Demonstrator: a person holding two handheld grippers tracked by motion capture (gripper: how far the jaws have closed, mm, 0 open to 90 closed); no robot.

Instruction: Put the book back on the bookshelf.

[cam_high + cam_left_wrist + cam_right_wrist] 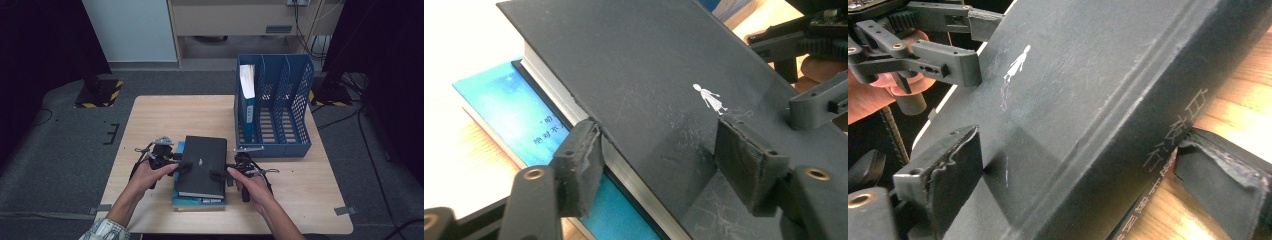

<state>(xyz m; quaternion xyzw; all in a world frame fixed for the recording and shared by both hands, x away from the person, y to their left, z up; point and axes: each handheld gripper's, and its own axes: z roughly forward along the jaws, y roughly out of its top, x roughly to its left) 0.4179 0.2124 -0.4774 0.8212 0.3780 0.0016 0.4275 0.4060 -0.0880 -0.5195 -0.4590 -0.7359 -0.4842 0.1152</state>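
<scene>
Currently both grippers clamp black book atop blue book: left gripper pinching page edge, right gripper pinching spine edge.

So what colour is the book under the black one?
Bright blue book, with small white writing on its cover. It shows best in the left gripper view.

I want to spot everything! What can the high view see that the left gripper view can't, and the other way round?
High view: the blue file rack with a folder standing in its left slot, and the table's far part. Left gripper view: a tiny white figure on the cover, pale page edges, white writing on the blue book. Both: the black book lying on that blue book, with the left tool and right tool at its sides.
</scene>
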